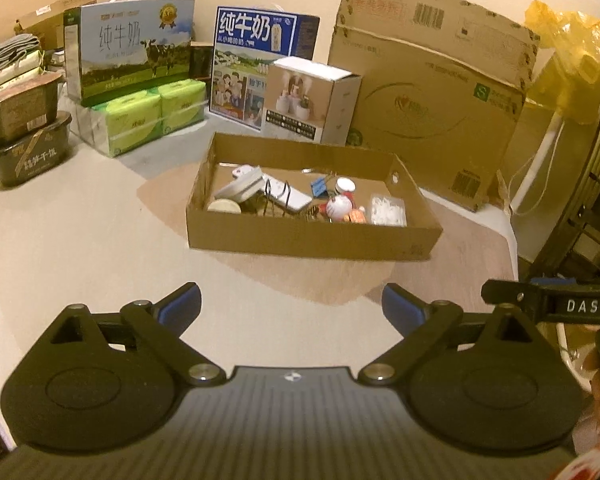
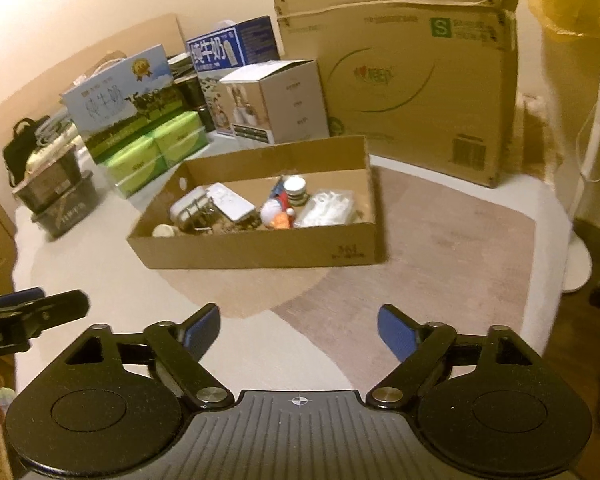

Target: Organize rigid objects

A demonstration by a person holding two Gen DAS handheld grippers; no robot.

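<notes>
Cardboard tray (image 1: 312,240), shallow and rectangular, open-topped, plain brown walls, lying on a pale rug (image 1: 80,240) with a pinkish-brown patch under it. Inside, a jumble of small hard things: white flat remote-like slab (image 1: 288,194), bent wire stand (image 1: 278,198), round white figurine with red trim (image 1: 337,207), small round tin (image 1: 345,185), clear lidded box of white bits (image 1: 388,211), pale disc (image 1: 224,205) in the near left corner. Behind the tray, touching or just beside it, a glossy white carton (image 1: 312,100) printed with a product photo; beside that a tall corrugated box (image 1: 432,92), flap raised. Further left, a blue milk carton (image 1: 256,60), a green-and-white milk carton (image 1: 132,48) stacked on soft green tissue packs (image 1: 148,120), dark oval tubs (image 1: 28,152) stacked two high. Well short of the tray, left gripper (image 1: 292,306) with blue-padded fingers (image 1: 184,304) spread wide, nothing between. Right gripper (image 2: 299,332) likewise parted and empty, black hinged arms, ribbed grey body.
</notes>
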